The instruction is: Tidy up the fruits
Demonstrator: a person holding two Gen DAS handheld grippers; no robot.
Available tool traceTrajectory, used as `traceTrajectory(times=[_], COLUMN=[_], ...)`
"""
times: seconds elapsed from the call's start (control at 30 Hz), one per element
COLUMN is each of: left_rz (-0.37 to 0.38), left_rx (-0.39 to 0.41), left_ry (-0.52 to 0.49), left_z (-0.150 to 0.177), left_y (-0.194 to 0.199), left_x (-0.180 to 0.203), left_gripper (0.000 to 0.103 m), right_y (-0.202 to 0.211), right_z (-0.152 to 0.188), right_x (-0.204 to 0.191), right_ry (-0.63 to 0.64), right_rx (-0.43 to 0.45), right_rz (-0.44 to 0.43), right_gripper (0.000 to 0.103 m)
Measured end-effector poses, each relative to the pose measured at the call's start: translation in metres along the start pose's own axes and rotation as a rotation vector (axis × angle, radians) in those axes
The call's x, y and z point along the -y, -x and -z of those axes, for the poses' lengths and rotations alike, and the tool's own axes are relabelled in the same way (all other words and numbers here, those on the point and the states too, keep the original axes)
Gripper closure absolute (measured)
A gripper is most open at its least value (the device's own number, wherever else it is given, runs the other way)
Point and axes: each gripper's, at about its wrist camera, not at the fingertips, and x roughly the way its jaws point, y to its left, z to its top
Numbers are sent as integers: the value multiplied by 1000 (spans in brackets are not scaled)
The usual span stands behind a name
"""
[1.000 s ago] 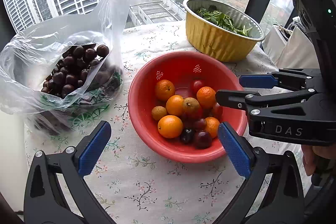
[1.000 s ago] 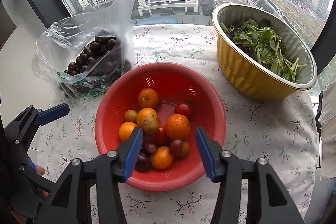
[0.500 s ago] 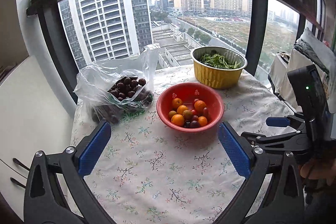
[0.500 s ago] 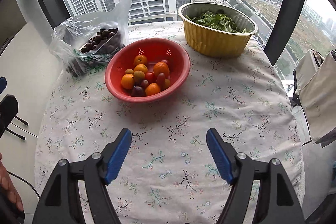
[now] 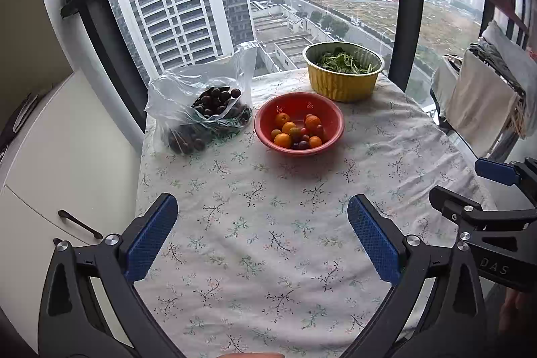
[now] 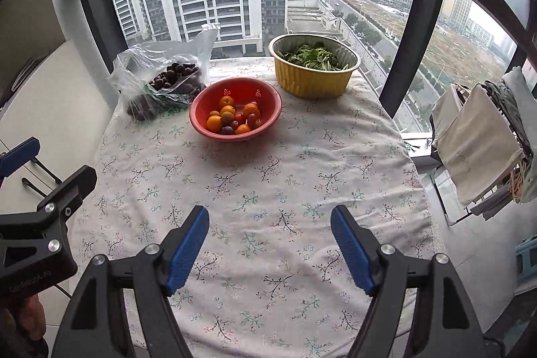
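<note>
A red colander bowl [image 5: 330,113] [image 6: 272,99] holds small oranges and dark red fruits at the far part of the table. A clear plastic bag [image 5: 174,96] [image 6: 134,69] of dark cherries lies to its left. My left gripper [image 5: 261,223] is open and empty over the near part of the tablecloth, far from the bowl. My right gripper [image 6: 270,230] is open and empty, also over the near cloth. Each gripper shows at the edge of the other's view.
A gold foil tub [image 5: 342,83] [image 6: 312,83] of green leaves stands behind the bowl near the window. The floral tablecloth [image 5: 268,190] covers the table. White cabinets [image 5: 50,156] stand on the left, a drying rack with cloths [image 6: 476,136] on the right.
Both grippers have pulled back from directly over the bowl to the near side of the table. Both stay open and empty. The bowl, bag and tub have not moved.
</note>
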Motion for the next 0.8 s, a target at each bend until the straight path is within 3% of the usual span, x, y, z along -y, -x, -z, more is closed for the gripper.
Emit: traceTrajectory(times=[0.23,0.53,0.8], left_rz=[12,-19,-13], left_rx=[-105,-155,-211], left_ry=[48,118,153], left_z=[3,-18,-10], left_y=[13,3,-8], left_x=[17,43,54], left_gripper=[0,0,0], right_y=[17,17,7], right_z=[0,-17,-12], right_x=[25,57,66], right_ry=[-61,-40,-31], right_rx=[-68,-85,-133], right_rz=[-31,-59,-64], right_gripper=[23,22,22])
